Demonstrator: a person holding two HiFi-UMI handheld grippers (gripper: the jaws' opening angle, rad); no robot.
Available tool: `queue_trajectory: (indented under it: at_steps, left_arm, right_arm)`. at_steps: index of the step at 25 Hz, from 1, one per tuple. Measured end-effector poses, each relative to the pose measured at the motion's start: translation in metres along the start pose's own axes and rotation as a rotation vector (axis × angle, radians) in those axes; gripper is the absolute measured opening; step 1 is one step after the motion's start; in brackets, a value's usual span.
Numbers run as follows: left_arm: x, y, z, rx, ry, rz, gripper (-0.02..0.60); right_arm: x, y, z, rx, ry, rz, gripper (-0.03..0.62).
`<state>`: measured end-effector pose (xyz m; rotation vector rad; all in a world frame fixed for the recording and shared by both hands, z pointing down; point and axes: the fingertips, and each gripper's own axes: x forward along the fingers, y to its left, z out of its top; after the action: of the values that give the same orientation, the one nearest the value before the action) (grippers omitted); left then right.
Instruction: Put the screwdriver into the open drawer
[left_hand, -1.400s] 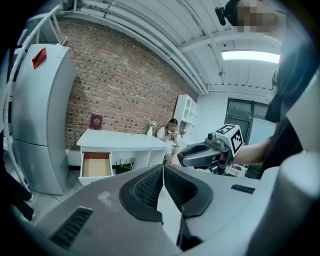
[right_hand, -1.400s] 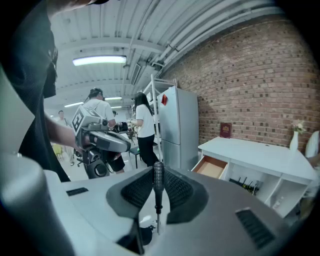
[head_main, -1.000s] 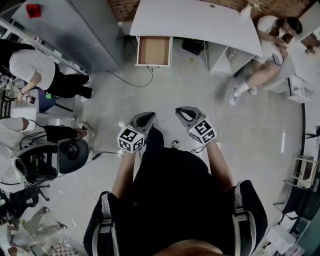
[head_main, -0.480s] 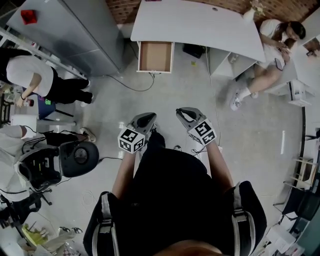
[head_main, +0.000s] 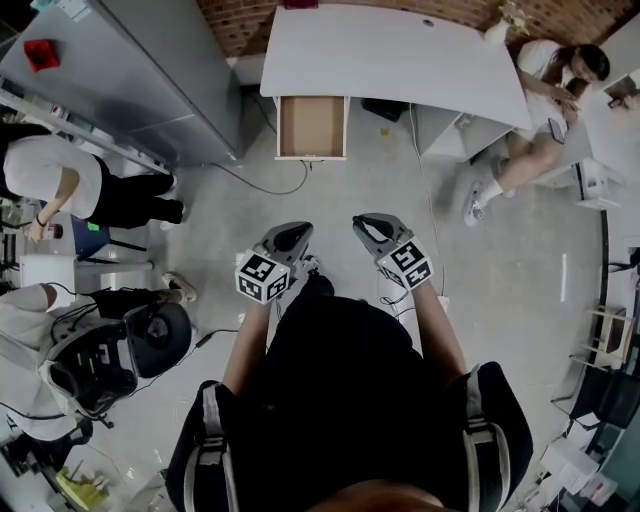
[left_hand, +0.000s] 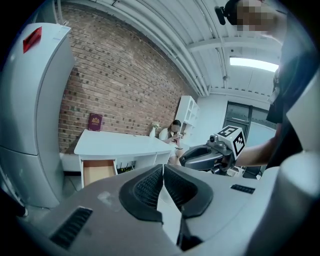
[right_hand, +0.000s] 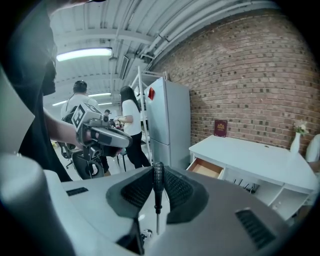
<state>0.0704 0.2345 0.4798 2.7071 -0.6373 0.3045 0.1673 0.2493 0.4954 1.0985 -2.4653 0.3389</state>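
A black-handled screwdriver (right_hand: 158, 192) stands upright between the pads of my right gripper (right_hand: 158, 187), which is shut on it, shaft pointing down. My left gripper (left_hand: 163, 186) is shut with nothing in it. In the head view both grippers, left (head_main: 290, 238) and right (head_main: 372, 229), are held in front of my body over the grey floor. The open drawer (head_main: 312, 127) hangs out from under a white desk (head_main: 400, 50) a few steps ahead; its wooden inside looks empty. It also shows as the drawer (left_hand: 98, 171) and the drawer (right_hand: 206, 168) in the gripper views.
A tall grey fridge (head_main: 130, 70) stands left of the drawer. One person sits at the desk's right end (head_main: 535, 90); others stand and sit at the left (head_main: 70, 175). A black chair (head_main: 150, 325) and cables (head_main: 270, 180) lie on the floor.
The desk, drawer and fridge have shifted slightly down and nearer in the head view as I walk toward them. Both grippers hold the same pose.
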Motion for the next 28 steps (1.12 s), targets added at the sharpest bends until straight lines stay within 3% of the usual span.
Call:
queue_trajectory:
  at_steps: [12, 28]
  left_arm:
    - [0.001, 0.058, 0.016, 0.01, -0.001, -0.027, 0.02]
    - [-0.022, 0.129, 0.019, 0.003, -0.018, 0.005, 0.02]
  right_arm:
    - [0.05, -0.015, 0.024, -0.015, 0.011, -0.024, 0.123]
    - [0.119, -0.02, 0.044, -0.056, 0.025, -0.015, 0.123]
